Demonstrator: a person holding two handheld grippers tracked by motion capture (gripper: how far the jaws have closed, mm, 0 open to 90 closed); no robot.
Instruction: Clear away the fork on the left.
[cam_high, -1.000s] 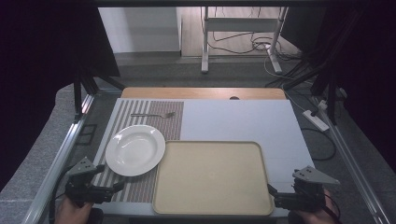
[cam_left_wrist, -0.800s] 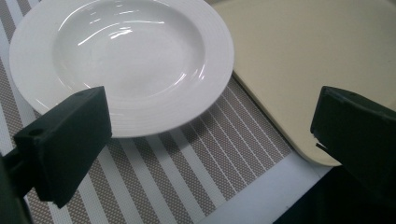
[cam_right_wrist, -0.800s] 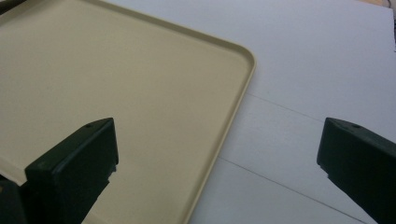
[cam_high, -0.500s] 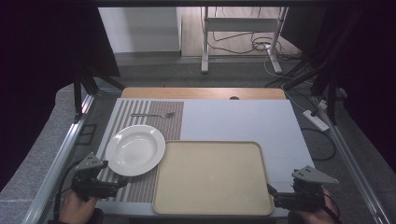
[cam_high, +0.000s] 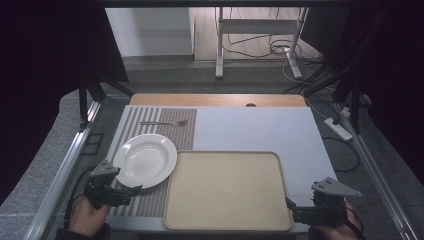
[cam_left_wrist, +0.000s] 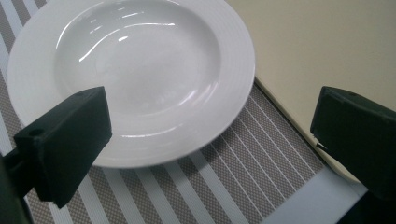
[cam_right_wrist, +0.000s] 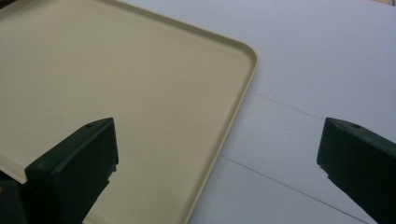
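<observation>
A white deep plate (cam_high: 145, 160) (cam_left_wrist: 135, 70) rests on a striped placemat (cam_high: 150, 200) (cam_left_wrist: 224, 172) at the left of the table. My left gripper (cam_high: 134, 191) (cam_left_wrist: 212, 112) hovers low at the plate's near rim, jaws open wide, nothing between them. A beige empty tray (cam_high: 227, 190) (cam_right_wrist: 116, 84) lies beside the plate, its left rim close to the plate's edge. My right gripper (cam_high: 289, 204) (cam_right_wrist: 217, 133) is open at the tray's near right corner, one jaw over the tray and the other over the white table surface (cam_right_wrist: 317, 60).
A fork (cam_high: 164, 123) lies across the far end of the placemat. The white surface (cam_high: 250, 130) stretches behind and right of the tray. Metal frame rails (cam_high: 65, 170) run along both table sides. Cables and a power strip (cam_high: 339, 129) lie on the floor beyond.
My left gripper has crept forward and a little to the right, nearer the plate's near rim. The right gripper has barely shifted. Plate, tray and fork have stayed put.
</observation>
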